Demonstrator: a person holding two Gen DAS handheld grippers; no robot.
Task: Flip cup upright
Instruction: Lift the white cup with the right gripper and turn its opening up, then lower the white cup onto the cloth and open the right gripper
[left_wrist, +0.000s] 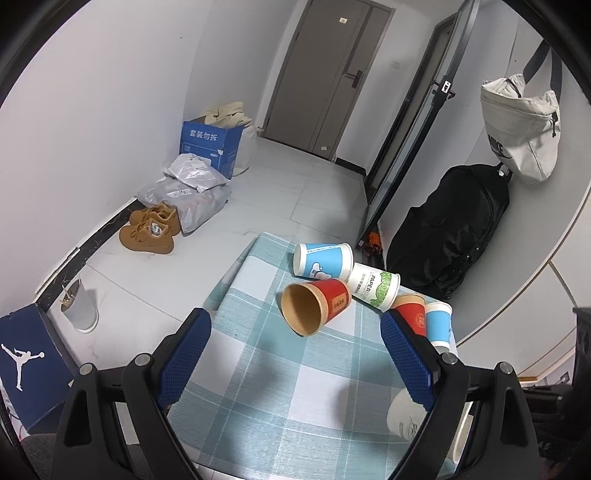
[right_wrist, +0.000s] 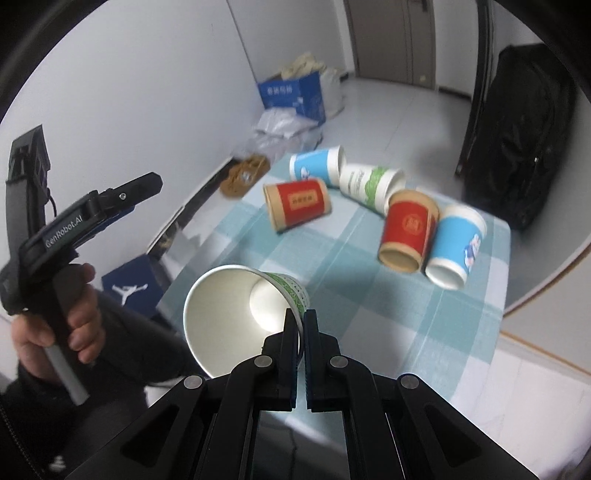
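My right gripper (right_wrist: 301, 317) is shut on the rim of a white-and-green paper cup (right_wrist: 236, 317). It holds the cup tilted above the checked tablecloth (right_wrist: 351, 295), mouth toward the camera. That cup shows partly in the left wrist view (left_wrist: 404, 417), behind the right finger. My left gripper (left_wrist: 295, 325) is open and empty above the table, with a red cup (left_wrist: 314, 304) lying on its side just beyond its fingertips. Several more cups lie on their sides: a blue one (left_wrist: 323, 260), a white-green one (left_wrist: 375, 290), a red one (left_wrist: 410, 314) and a blue one (left_wrist: 439, 325).
The small table's edges are close on all sides. On the floor are brown shoes (left_wrist: 151, 230), grey bags (left_wrist: 188, 192), a blue box (left_wrist: 210, 144) and a black backpack (left_wrist: 450, 229). A white bin (left_wrist: 79, 308) stands left of the table.
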